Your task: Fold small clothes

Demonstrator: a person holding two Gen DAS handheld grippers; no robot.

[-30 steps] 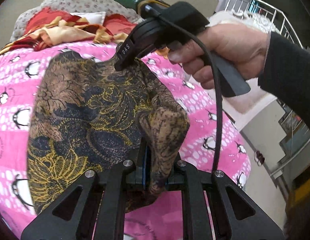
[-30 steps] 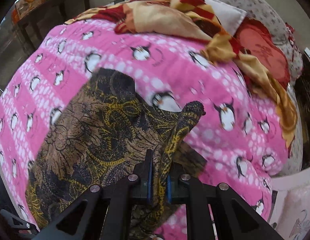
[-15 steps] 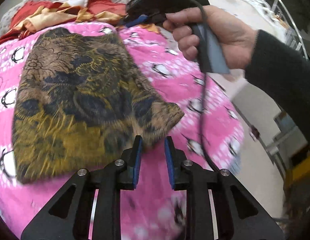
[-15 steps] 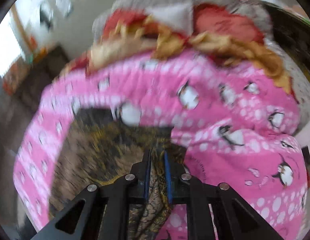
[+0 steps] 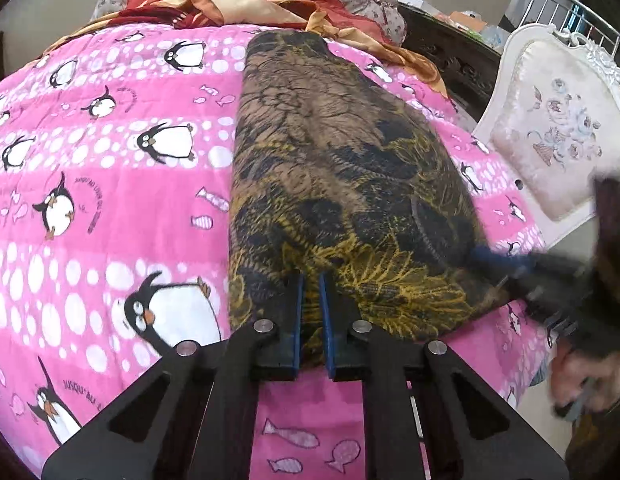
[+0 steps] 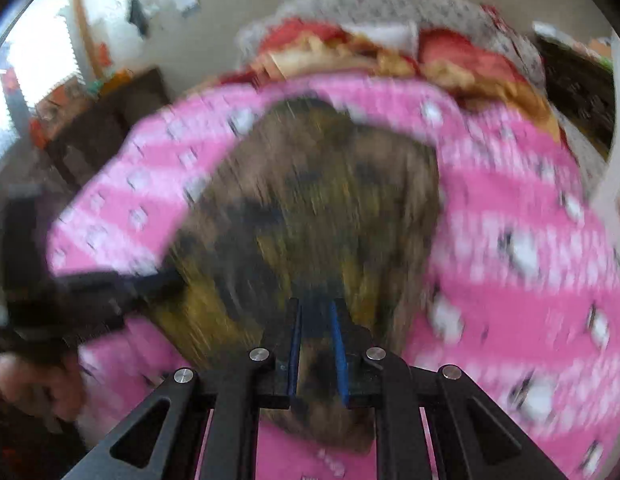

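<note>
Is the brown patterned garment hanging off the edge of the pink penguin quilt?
No, in the left wrist view the brown patterned garment lies flat on the pink penguin quilt, with pink showing around it.

The garment (image 5: pixel 342 184) is a small piece of brown cloth with black and yellow flower patterns. It lies flat on the pink quilt (image 5: pixel 109 184), folded into a long shape that is narrow at the far end and wider at the near end. Its near edge sits at the front part of the quilt. In the right wrist view it looks blurred.
</note>
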